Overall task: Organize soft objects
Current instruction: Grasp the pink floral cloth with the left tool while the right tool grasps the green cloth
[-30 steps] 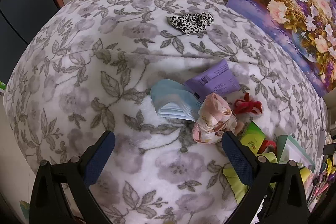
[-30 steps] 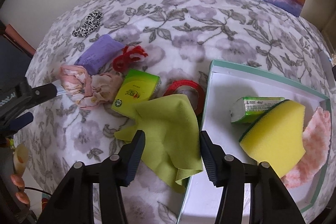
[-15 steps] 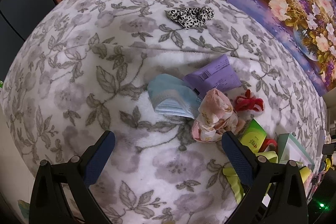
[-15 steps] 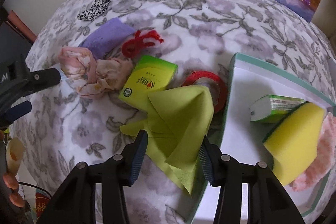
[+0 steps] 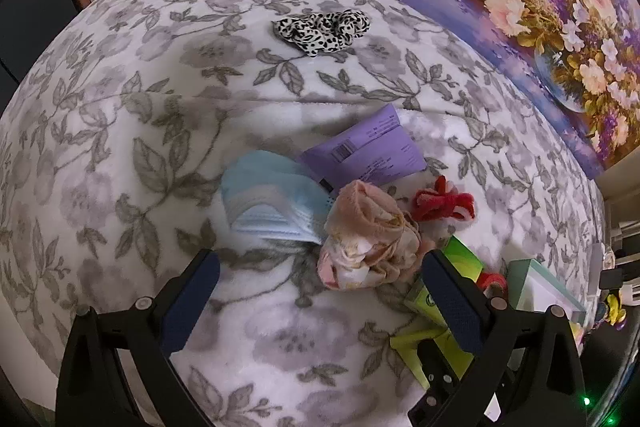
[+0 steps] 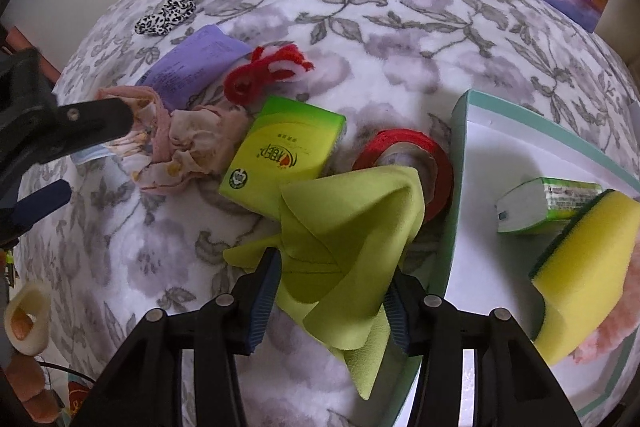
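Floral grey-and-white blanket spread over the counter, bearing all loose items.

Left gripper: fingers spread wide, empty, poised above the blanket just short of the pink floral cloth.

Right gripper: fingers half spread, set on either side of the lime-green cloth; pads close beside the folds, firm pinch not confirmed.

Lime-green cloth: crumpled, lying on the blanket against the outer wall of the white box, overlapping the red tape roll and the corner of the green tissue pack.

Pink floral cloth: bunched, touching the blue face masks and the green tissue pack.

Purple packet: flat, beside the masks.

Red pipe-cleaner bundle: near the purple packet.

Leopard-print scrunchie: well apart, toward the far edge.

White box contents: yellow sponge, small tissue pack, pink fluffy cloth.

Flower painting: leaning against the wall behind.
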Available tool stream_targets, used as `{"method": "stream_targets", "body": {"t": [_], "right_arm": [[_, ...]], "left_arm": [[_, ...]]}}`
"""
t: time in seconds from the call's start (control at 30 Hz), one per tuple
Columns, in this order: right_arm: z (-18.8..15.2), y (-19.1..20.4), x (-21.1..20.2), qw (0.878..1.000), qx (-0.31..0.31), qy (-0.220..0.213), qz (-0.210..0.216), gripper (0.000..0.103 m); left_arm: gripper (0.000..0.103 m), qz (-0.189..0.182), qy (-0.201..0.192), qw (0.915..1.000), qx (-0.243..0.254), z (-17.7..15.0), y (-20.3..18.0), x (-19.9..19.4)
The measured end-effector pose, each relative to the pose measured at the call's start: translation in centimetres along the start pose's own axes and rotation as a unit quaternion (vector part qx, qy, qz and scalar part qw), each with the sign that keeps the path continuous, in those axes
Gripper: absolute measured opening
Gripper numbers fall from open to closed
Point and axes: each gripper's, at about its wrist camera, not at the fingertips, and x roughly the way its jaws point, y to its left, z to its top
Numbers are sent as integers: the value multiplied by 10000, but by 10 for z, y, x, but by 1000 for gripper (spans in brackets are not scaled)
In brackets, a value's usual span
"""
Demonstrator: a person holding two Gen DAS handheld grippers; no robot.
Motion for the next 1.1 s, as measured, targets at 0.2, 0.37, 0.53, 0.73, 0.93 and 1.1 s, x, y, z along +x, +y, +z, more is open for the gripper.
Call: {"method": "stream_targets", "body": {"t": [0.2, 0.37, 0.53, 0.73, 0.93, 1.1], "right_arm": [[0, 5, 4, 9999, -60, -15, -109, 53], [-1, 11, 7, 9998, -120, -35, -177, 50], [-3, 3, 4, 9997, -69, -66, -244, 33], [-5, -17, 2, 9998, 149, -97, -54, 11], [-6, -27, -15, 9992, 235, -244, 229, 6], [-3, -29, -39, 9979, 226, -499, 336, 5]], "left_arm": [[57, 189, -153, 9994, 237, 2, -9, 7], [22, 158, -241, 9990, 355, 3, -11, 11], [15, 115, -287, 9988, 378, 3, -11, 9], [11, 63, -366, 9986, 369, 3, -12, -3], [11, -18, -532, 9979, 376, 3, -13, -22], [10, -69, -752, 9964, 382, 1, -13, -44]]}}
